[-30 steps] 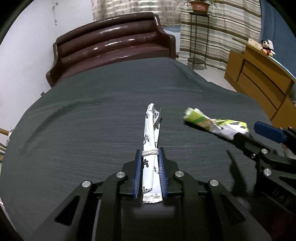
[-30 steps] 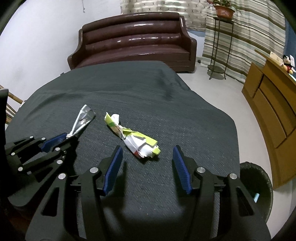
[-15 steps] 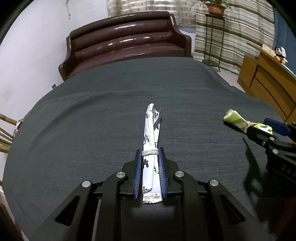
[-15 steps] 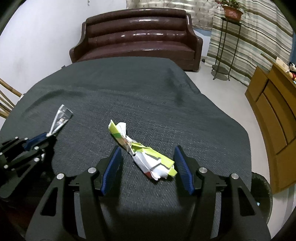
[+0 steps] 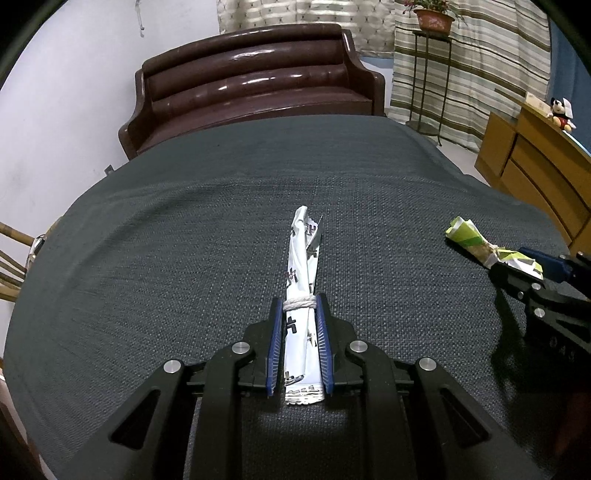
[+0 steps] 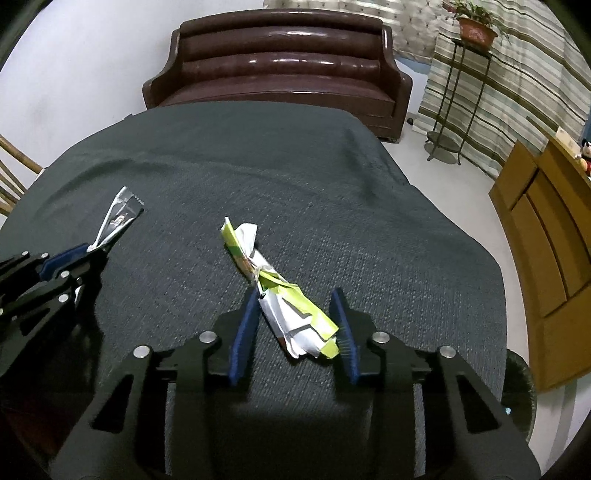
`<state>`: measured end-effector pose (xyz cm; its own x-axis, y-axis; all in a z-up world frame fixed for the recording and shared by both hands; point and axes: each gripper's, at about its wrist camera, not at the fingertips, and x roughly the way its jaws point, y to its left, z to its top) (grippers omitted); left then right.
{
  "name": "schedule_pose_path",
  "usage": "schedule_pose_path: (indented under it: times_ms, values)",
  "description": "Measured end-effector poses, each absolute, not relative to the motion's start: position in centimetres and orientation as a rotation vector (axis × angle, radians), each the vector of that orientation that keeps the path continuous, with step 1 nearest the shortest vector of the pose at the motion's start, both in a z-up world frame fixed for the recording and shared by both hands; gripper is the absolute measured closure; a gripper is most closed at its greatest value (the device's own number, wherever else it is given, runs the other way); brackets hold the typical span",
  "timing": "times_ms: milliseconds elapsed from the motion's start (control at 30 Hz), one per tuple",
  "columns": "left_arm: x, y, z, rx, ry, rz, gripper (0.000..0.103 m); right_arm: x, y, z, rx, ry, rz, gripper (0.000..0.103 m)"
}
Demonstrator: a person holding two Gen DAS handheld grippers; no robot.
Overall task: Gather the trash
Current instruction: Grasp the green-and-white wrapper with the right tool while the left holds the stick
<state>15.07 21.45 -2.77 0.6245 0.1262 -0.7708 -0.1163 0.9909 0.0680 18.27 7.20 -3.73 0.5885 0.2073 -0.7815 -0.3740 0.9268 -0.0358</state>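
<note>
Worktop [image 6: 258, 166], under a dark grey woven cloth, takes up most of both views. Brown leather sofa [image 5: 255, 88] stands beyond its far edge. Striped curtain [image 6: 517, 74] right of the sofa, with a potted plant [image 5: 433, 18] on a thin metal stand in front of it. Wooden cabinet [image 6: 546, 258] off the worktop's right side; a soft toy [image 5: 561, 112] sits on top of it.

Dark round bin [image 6: 519, 391] on the floor off the worktop's near right corner, seen in the right wrist view only; contents not readable.

Left gripper [image 5: 300, 310]: jaws clamped on a white printed wrapper [image 5: 301, 266], rolled long and tied with a white band, its free end pointing toward the sofa. In the right wrist view this roll shows at the worktop's left side.

Right gripper [image 6: 295, 299]: jaws have just been closing, with the green-and-white wrapper [image 6: 284, 291] lying slantwise between them on the cloth. Both pads look to touch it; firm pressure cannot be confirmed. The left wrist view shows only its far, crumpled end at the worktop's right side.
</note>
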Motion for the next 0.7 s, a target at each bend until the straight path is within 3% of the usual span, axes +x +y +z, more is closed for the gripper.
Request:
schedule_pose_path:
  times_ms: [233,467,567,633,700]
  values:
    - [15.1,21.3,-2.7,0.01,0.886,0.139,0.084,16.8,7.2,-3.5,-0.201,0.898,0.36,0.068]
    - [15.1,21.3,-2.6,0.001,0.883,0.137,0.084,17.4,7.5,-3.6,-0.205,0.897,0.358,0.05]
    - [15.1,21.3,-2.6,-0.003,0.883,0.136,0.084,17.7,7.6,-3.7,-0.201,0.896,0.357,0.047]
    - [15.1,21.3,-2.6,-0.002,0.882,0.136,0.084,17.8,7.7,-3.7,-0.205,0.895,0.356,0.047]
    - [15.1,21.3,-2.6,-0.002,0.883,0.136,0.084,17.9,7.5,-3.5,-0.203,0.89,0.359,0.057]
